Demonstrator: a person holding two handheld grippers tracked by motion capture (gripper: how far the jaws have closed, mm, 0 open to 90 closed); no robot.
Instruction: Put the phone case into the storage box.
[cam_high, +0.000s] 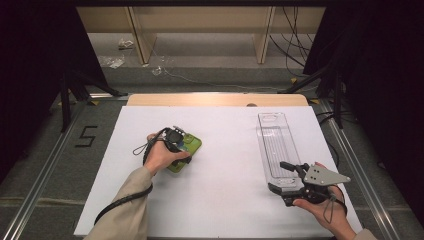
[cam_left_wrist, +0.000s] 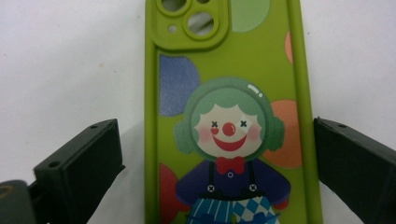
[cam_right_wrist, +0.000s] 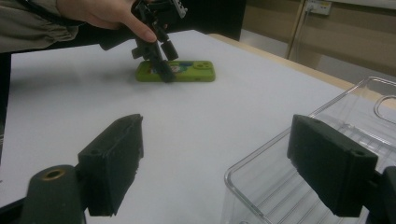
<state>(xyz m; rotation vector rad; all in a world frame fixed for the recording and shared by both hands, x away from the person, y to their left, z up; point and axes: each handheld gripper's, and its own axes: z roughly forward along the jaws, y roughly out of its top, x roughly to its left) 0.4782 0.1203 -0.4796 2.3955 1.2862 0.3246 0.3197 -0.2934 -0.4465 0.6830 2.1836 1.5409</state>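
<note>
Clown-printed lime-green phone case (cam_left_wrist: 229, 121) lies flat between open jaws.

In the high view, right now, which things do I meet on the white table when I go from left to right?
Left gripper → green phone case → clear plastic tray → right gripper.

One green phone case (cam_high: 186, 149) and one clear plastic tray (cam_high: 274, 145) are lying on the white table (cam_high: 225, 200); two grippers are hovering there, left gripper (cam_high: 176, 145) and right gripper (cam_high: 287, 177).
</note>
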